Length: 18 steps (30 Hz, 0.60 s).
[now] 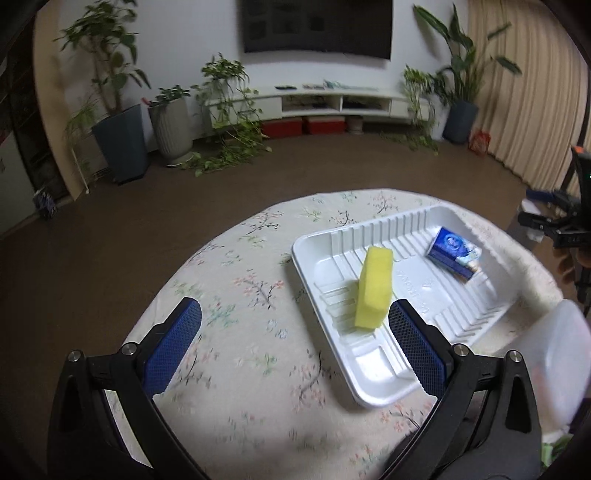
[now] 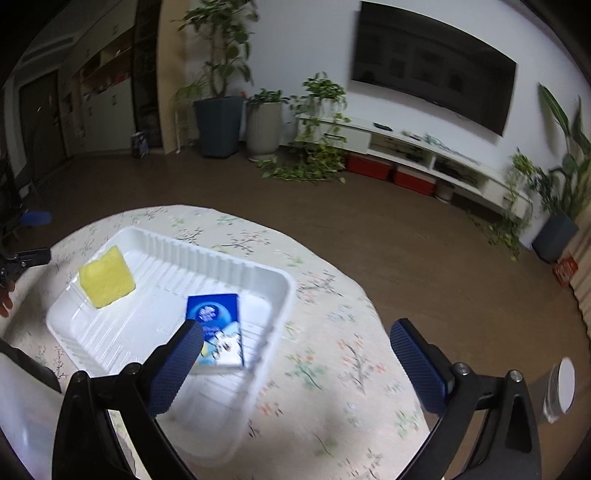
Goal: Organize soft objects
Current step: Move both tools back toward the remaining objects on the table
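Sponge (image 1: 373, 287): yellow, rectangular block, standing on edge in the white ribbed tray (image 1: 376, 391), long axis running 12 to 6 o'clock in the left wrist view. Blue tissue pack (image 2: 218, 325) lies flat at the tray's other end. Left gripper (image 1: 295, 325) and right gripper (image 2: 295, 345): jaws wide, empty.

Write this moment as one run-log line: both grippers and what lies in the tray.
left gripper: open, empty | right gripper: open, empty | white tray: yellow sponge on edge, blue tissue pack | table: floral cloth

Brown floor (image 1: 184, 192), wall TV (image 1: 316, 27), white TV unit (image 1: 332, 99), potted plants (image 1: 118, 110), curtain (image 1: 532, 92)
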Motion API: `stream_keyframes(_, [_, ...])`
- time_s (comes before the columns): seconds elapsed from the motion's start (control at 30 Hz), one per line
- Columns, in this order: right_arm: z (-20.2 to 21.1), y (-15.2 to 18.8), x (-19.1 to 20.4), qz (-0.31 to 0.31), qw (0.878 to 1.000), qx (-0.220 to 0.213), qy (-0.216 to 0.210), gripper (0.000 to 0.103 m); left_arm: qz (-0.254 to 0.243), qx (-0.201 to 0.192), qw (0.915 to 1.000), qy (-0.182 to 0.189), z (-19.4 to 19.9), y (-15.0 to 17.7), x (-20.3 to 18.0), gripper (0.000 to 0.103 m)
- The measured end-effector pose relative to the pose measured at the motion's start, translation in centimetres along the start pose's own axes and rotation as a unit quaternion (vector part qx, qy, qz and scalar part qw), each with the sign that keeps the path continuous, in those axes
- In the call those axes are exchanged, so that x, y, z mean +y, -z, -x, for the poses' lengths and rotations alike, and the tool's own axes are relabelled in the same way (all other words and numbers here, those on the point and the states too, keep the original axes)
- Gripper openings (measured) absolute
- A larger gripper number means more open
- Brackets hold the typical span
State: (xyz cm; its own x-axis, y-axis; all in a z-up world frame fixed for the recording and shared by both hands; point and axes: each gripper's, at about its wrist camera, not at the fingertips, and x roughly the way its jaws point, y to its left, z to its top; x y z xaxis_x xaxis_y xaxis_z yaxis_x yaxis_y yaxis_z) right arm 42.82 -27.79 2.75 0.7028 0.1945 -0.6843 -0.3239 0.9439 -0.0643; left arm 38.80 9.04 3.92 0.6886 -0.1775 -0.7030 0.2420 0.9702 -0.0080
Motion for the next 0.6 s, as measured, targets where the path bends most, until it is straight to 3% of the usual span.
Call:
stream_keyframes(0.33, [6.9,4.0,-4.2,-0.064,0.998,-0.015,0.018,0.103,0.046,-0.041,0.9981,-0.001,8.4,6.6,0.5,0.103])
stream_keyframes(0.6, [12.7,10.5,-4.4,-0.106,0.994,-0.011,0.014,0.103,0.081,-0.052,0.9953,0.008,14.0,13.1,-0.6,0.103])
